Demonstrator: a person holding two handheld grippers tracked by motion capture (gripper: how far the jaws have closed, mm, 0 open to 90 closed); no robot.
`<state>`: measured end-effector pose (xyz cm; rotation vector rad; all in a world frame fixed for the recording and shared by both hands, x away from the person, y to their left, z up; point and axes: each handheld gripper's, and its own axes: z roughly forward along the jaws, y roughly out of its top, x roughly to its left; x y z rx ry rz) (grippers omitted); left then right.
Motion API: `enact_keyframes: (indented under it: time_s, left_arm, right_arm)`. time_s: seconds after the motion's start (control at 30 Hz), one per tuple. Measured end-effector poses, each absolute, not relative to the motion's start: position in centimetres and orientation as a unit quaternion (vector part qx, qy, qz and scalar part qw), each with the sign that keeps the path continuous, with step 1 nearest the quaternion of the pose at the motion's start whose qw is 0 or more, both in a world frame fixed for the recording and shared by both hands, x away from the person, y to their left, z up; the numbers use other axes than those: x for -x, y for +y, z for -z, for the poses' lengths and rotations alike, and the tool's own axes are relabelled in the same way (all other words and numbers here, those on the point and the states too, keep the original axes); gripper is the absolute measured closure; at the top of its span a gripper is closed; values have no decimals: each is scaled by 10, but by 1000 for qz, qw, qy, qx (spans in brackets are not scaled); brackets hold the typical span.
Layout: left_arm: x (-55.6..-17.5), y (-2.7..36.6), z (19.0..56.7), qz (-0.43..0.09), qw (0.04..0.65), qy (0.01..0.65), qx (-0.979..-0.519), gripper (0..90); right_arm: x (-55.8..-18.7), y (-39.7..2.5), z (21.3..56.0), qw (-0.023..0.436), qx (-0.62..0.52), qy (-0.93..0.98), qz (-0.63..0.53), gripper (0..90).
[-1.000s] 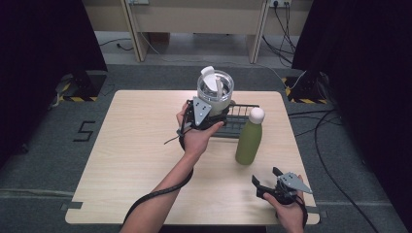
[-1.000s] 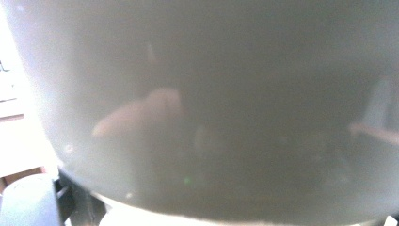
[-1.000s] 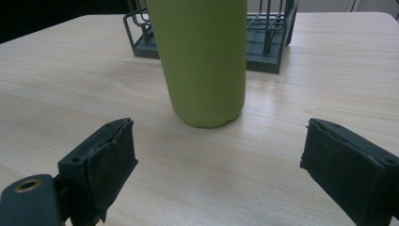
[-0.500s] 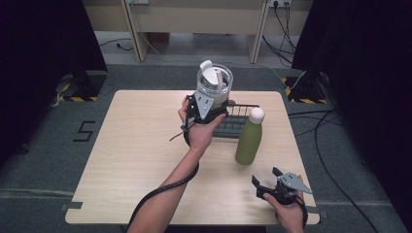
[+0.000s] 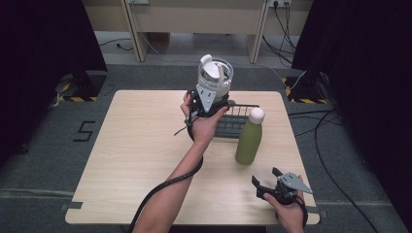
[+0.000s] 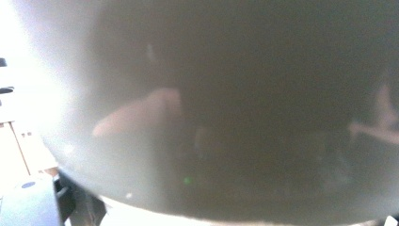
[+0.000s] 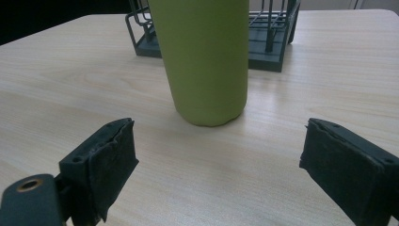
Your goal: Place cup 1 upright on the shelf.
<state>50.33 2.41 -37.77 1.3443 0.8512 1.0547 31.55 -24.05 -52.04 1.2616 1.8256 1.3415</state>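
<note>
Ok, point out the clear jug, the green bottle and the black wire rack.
clear jug (image 5: pixel 215 77), high view, on its transparent wall below the rim.
green bottle (image 5: pixel 248 143), high view, middle of its green body.
black wire rack (image 5: pixel 232 125), high view, on its bars left of the bottle.

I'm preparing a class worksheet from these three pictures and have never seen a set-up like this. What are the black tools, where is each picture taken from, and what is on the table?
A person holds a two-jaw hand tool in each hand. The high view looks down on the wooden table. The other two pictures come from cameras riding on the tools. The left gripper holds a clear jug with a white lid above a dark wire rack; its own camera sees the jug as a close blur. The right gripper rests near the table's front edge, jaws open, facing a green bottle that stands upright beside the rack.
</note>
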Motion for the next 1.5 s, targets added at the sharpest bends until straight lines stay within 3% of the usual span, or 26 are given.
enact_keyframes:
  time_s: [1.5]
  left_arm:
    - [-536,6,404,-427,568,356,-607,97]
  right_arm:
    - [-314,-242,520,261,-474,674,-503,110]
